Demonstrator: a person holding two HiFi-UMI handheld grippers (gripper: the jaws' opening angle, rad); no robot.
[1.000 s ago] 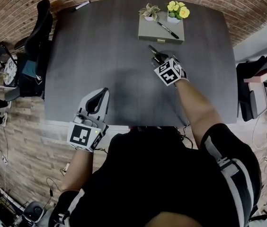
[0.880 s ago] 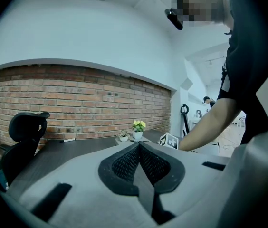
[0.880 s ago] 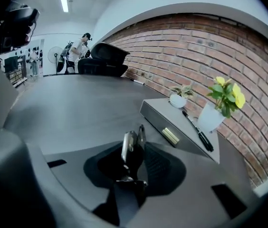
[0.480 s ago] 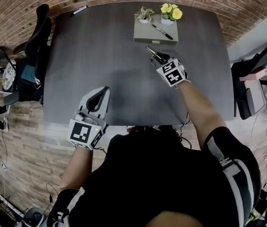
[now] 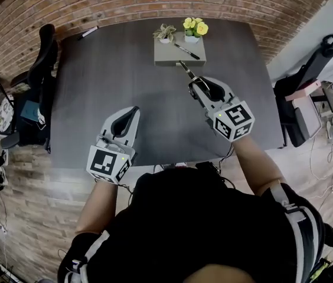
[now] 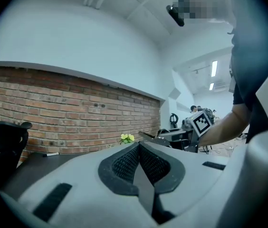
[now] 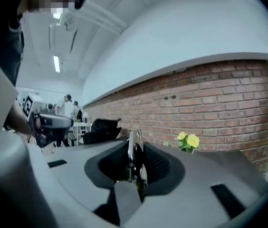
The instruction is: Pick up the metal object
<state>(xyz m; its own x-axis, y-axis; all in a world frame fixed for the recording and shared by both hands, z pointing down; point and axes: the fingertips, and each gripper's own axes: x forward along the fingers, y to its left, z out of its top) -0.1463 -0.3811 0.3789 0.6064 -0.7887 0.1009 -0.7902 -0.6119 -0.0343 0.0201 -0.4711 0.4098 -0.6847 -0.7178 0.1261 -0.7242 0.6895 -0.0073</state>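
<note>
The metal object [image 5: 188,72] is a slim shiny piece with a dark end. It sticks out from my right gripper [image 5: 195,86], which is shut on it and holds it up over the dark table [image 5: 95,81]. In the right gripper view the metal object [image 7: 134,148] stands upright between the pads of my right gripper [image 7: 134,161]. My left gripper [image 5: 132,112] hovers over the table's near left part, its jaws together with nothing in them. In the left gripper view my left gripper [image 6: 138,148] points toward the brick wall.
A grey box [image 5: 179,53] with a black pen [image 5: 186,51] on it lies at the table's far edge, beside a green plant [image 5: 165,33] and yellow flowers [image 5: 193,28]. A marker [image 5: 88,33] lies at the far left corner. Office chairs [image 5: 42,63] stand on both sides.
My right gripper has risen off the table and drawn back toward the person with the metal object in its jaws. The left gripper has stayed where it was.
</note>
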